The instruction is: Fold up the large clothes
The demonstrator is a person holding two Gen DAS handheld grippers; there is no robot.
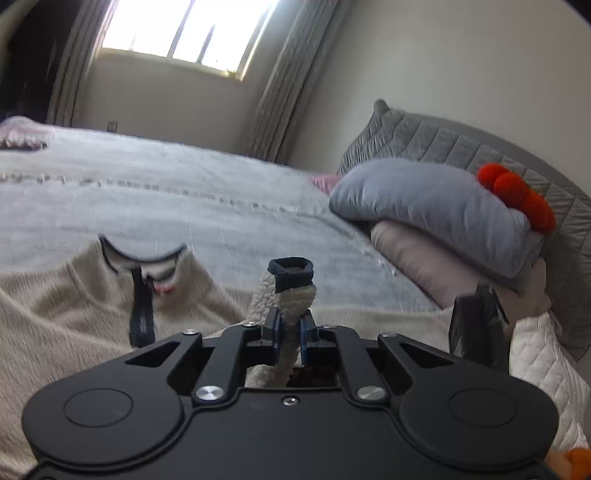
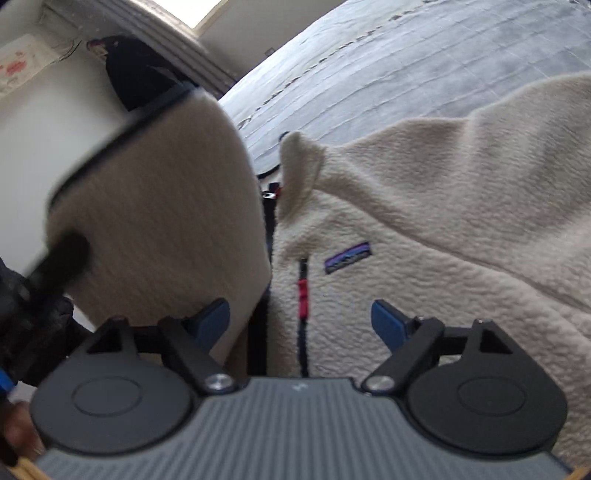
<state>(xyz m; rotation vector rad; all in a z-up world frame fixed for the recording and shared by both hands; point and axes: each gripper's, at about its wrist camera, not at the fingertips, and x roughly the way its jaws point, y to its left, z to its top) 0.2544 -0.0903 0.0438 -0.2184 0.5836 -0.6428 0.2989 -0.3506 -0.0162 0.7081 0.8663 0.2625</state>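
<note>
A cream fleece jacket [image 1: 66, 306] with dark trim lies on the bed, collar [image 1: 142, 258] toward the far side. My left gripper [image 1: 290, 332] is shut on the jacket's sleeve [image 1: 295, 299], whose navy cuff [image 1: 291, 275] sticks up past the blue pads. In the right wrist view the jacket's chest [image 2: 406, 288] with its small logo patch [image 2: 348, 257] and zipper [image 2: 303, 291] lies just ahead. My right gripper [image 2: 301, 325] is open above it and holds nothing. A lifted, blurred flap of the jacket [image 2: 159, 229] hangs at the left.
The bed has a light grey cover [image 1: 184, 192]. A grey pillow [image 1: 436, 210] with red pom-poms [image 1: 517, 195] rests on a beige pillow [image 1: 436, 266] against the quilted headboard [image 1: 480, 147]. A pink cloth [image 1: 22, 133] lies far left. A window [image 1: 184, 33] with curtains is behind.
</note>
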